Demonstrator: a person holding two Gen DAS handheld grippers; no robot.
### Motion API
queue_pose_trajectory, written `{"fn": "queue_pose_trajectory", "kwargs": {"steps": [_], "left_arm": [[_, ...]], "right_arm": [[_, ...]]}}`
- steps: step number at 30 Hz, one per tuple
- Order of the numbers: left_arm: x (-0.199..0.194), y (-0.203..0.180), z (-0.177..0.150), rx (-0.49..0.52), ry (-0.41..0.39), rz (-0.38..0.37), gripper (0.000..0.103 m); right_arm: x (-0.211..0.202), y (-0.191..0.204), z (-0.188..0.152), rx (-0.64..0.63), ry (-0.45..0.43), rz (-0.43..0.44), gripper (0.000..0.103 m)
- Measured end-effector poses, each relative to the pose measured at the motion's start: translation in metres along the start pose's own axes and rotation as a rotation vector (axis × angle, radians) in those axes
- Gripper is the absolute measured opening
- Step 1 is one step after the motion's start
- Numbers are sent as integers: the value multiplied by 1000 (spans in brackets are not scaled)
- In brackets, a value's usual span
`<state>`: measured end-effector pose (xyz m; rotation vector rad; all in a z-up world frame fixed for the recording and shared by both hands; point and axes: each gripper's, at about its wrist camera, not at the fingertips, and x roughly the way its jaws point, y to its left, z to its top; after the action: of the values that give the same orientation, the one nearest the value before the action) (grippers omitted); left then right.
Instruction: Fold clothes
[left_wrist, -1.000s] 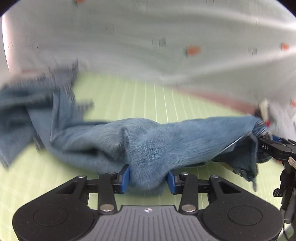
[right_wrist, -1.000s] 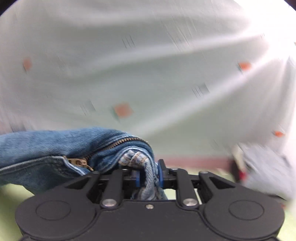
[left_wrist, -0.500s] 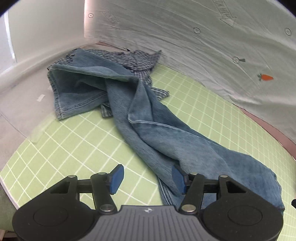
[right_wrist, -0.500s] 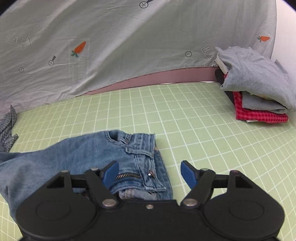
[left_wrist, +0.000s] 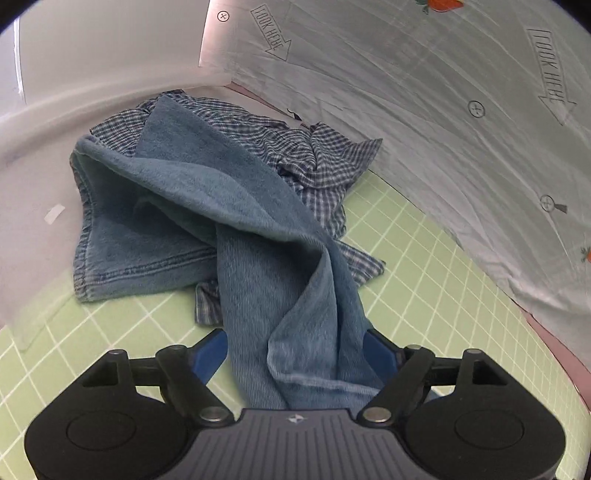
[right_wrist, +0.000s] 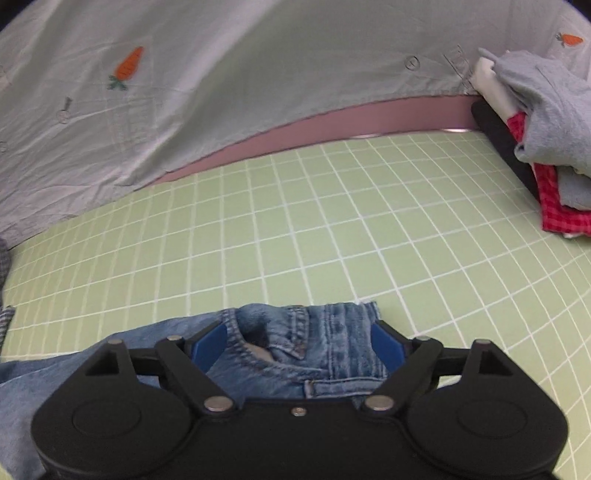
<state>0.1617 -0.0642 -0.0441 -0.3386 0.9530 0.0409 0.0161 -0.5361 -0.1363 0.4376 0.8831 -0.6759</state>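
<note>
Both grippers, left (left_wrist: 295, 350) and right (right_wrist: 301, 341), just opening, spread wide astride jeans (left_wrist: 255, 258) lying slack on green mat (right_wrist: 332, 229), nothing gripped.

Backdrop sheet (left_wrist: 424, 110): "LOOK HERE" in arrows, twice, printed mirrored

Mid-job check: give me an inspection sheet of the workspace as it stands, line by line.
Surface: green grid mat, flat.
Job's things: jeans lying twisted on the mat, waistband at the right gripper; legs rumpled, not yet folded.
Clutter: checked shirt partly under the jeans; stack of folded clothes at the mat's far right.
Grippers: left gripper and right gripper open, jaws just opened, denim between them, not pinched.
Cables: nothing seen.
Surroundings: carrot-print sheet hung behind the mat.
</note>
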Motion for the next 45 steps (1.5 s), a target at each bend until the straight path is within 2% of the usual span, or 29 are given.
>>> {"fn": "queue_pose_trajectory", "kwargs": {"steps": [1, 3, 4, 5, 6, 7, 8, 10, 11, 13, 17, 21, 24, 25, 26, 30, 32, 34, 35, 36, 37, 38, 39, 43, 45], "left_arm": [[8, 0, 6, -4, -5, 12, 81], [24, 1, 17, -23, -3, 18, 78], [30, 2, 21, -34, 1, 17, 74], [35, 2, 24, -45, 6, 15, 60], [41, 2, 27, -56, 15, 14, 43], [45, 2, 29, -66, 24, 8, 33], [48, 0, 30, -73, 27, 1, 16], [50, -5, 32, -74, 22, -14, 10], [49, -10, 32, -61, 15, -30, 3], [43, -22, 32, -26, -12, -59, 3], [23, -49, 33, 45, -74, -97, 3], [-11, -53, 24, 36, -100, -152, 3], [-37, -38, 1, 33, -89, -153, 3], [-43, -30, -12, 32, -69, -132, 3], [-48, -21, -25, 30, -49, -111, 3], [-37, 19, -78, -9, 97, 13, 3], [-31, 39, -100, -39, 155, 60, 4], [-30, 56, -109, -93, 154, 58, 10], [-31, 63, -110, -123, 142, 52, 12], [-32, 69, -109, -149, 128, 57, 19], [-32, 73, -107, -168, 114, 68, 23], [-31, 76, -106, -183, 102, 78, 29], [-29, 78, -103, -199, 94, 82, 35], [-20, 88, -95, -253, 63, 84, 45], [-19, 91, -90, -263, 40, 102, 52]], "right_arm": [[8, -5, 0, 42, 30, -24, 88], [15, -14, -2, 97, 54, 5, 87], [14, -15, -3, 87, 46, 29, 80], [12, -15, -4, 72, 36, 54, 63], [10, -13, -5, 43, 31, 75, 53], [9, -11, -6, 12, 26, 94, 39], [8, -8, -5, -16, 14, 101, 26], [6, -1, -1, -94, -20, 97, 17], [5, 2, 3, -131, -40, 87, 15], [6, 4, 15, -191, -86, 61, 15], [-5, -19, 59, -166, -217, -14, 14], [-54, -60, 92, -97, -393, -58, 13], [-92, -84, 82, -65, -447, -61, 13], [-100, -91, 69, -69, -443, -70, 13], [-99, -96, 52, -67, -402, -86, 13], [-87, -117, -19, -53, -225, -152, 13], [-75, -125, -49, -18, -119, -146, 16], [-73, -129, -65, 28, -79, -145, 21], [-73, -130, -72, 51, -62, -145, 35], [-75, -133, -73, 95, -66, -133, 45], [-77, -136, -74, 143, -74, -119, 59], [-79, -139, -74, 190, -81, -105, 65], [-81, -142, -74, 237, -88, -91, 67], [-88, -153, -78, 431, -105, -15, 73], [-93, -153, -83, 478, -104, 11, 74]]}}
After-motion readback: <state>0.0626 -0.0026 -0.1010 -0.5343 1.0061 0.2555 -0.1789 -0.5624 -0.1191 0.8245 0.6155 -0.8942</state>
